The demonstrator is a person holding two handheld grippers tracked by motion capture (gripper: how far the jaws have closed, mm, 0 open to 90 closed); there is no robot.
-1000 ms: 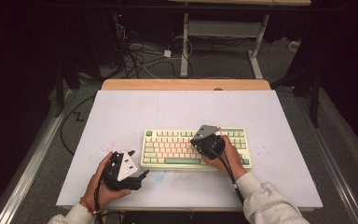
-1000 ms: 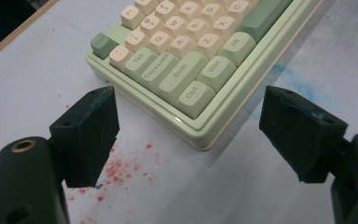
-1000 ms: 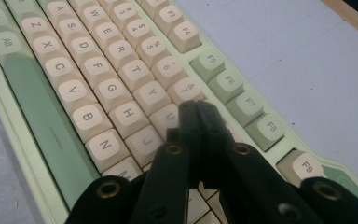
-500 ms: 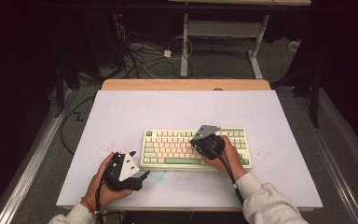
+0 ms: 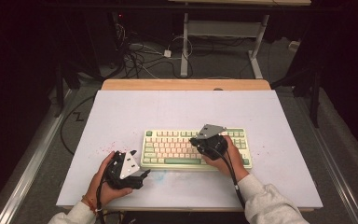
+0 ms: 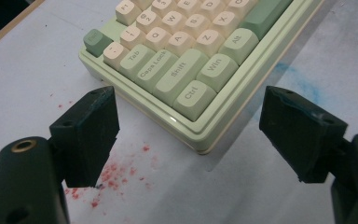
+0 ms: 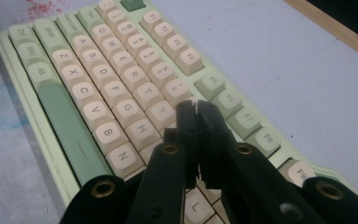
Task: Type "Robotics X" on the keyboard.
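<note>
The right tool, pressed together, pokes at the number-row keys of the keyboard on the counter, so typing looks underway. The left tool (spread, holding nothing) waits by the keyboard's corner.

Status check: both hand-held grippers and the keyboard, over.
Left hand-held gripper open, off the keyboard's corner. Right hand-held gripper shut, tips over the keys, holding nothing. Table around the keyboard unobstructed.

White table, green-and-cream keyboard on it, red specks
</note>
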